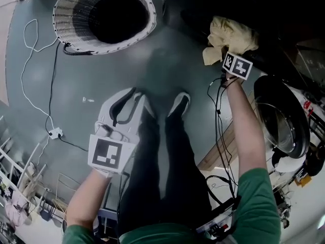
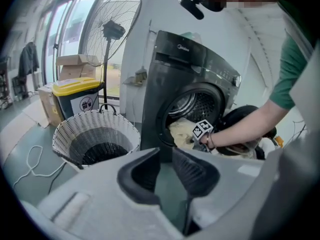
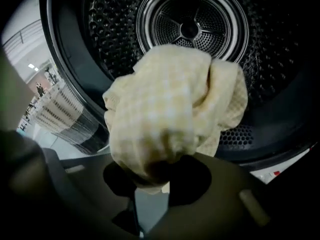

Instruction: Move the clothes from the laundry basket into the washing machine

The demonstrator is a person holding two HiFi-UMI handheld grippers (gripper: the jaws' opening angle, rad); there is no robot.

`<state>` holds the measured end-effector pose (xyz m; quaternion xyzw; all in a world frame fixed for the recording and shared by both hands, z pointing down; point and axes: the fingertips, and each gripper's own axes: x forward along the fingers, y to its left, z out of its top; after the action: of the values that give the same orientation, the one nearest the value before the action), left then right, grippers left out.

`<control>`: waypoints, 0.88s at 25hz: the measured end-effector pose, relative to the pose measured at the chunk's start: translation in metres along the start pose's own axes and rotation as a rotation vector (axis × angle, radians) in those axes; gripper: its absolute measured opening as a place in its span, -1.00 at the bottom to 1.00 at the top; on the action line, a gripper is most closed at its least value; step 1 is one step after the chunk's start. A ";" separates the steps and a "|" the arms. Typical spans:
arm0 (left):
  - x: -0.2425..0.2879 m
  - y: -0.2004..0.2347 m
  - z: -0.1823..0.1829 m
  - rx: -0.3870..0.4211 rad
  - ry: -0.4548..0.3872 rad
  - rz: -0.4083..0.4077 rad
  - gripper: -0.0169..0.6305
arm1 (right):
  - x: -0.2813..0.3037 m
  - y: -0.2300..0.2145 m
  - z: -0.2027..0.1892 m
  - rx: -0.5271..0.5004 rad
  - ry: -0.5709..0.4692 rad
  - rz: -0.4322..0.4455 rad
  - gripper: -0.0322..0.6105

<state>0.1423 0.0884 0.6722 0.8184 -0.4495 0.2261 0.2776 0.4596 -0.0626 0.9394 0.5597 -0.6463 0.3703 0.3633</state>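
Observation:
The white woven laundry basket stands on the floor left of the dark washing machine, and its inside looks dark and bare. My right gripper is shut on a pale yellow checked cloth, which it holds at the mouth of the drum. That cloth bunches over the jaws and hides their tips. My left gripper hangs low near the person's legs, jaws nearly together with nothing between them. It points toward the machine.
The round machine door stands swung open at the right. Cables and a power strip lie on the grey floor. A standing fan and a yellow-lidded bin are behind the basket. A wooden plank lies by the machine.

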 end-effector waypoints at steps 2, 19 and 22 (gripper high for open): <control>-0.004 0.002 0.004 -0.009 -0.011 0.001 -0.72 | -0.011 0.005 0.018 0.016 -0.047 0.041 -0.59; -0.010 0.011 0.019 -0.034 -0.037 -0.013 -0.72 | -0.045 -0.003 0.025 0.000 -0.144 0.004 0.10; -0.009 0.012 0.015 -0.039 -0.035 -0.012 -0.72 | -0.024 -0.004 -0.015 0.037 -0.041 0.014 0.10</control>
<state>0.1292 0.0785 0.6583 0.8193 -0.4539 0.2013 0.2869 0.4670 -0.0385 0.9253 0.5695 -0.6504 0.3731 0.3368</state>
